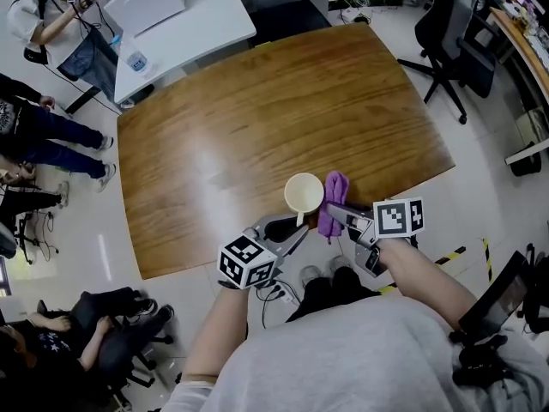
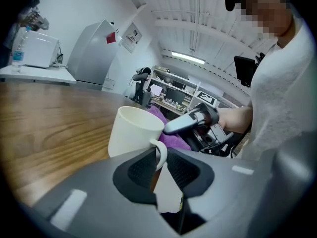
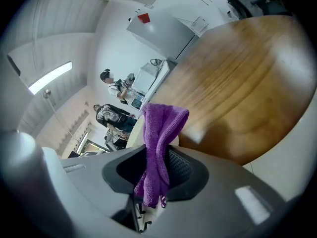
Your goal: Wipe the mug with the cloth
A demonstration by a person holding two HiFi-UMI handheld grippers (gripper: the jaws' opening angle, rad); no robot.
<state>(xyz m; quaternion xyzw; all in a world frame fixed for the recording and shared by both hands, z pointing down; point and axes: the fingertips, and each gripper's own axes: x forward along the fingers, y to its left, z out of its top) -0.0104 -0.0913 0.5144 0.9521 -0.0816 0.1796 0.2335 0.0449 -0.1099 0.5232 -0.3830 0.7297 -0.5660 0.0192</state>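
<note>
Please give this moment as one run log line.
left gripper shut on mug, at handle | right gripper shut on cloth | cloth beside mug

I read no words or numbers anywhere. The wall notice (image 2: 131,36) and the red tag (image 2: 110,37) on the grey cabinet (image 2: 91,58) are too small and blurred to make out.

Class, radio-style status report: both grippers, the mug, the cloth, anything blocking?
Left gripper shut on mug handle. Right gripper shut on purple cloth, right beside mug. Nothing between them.
</note>
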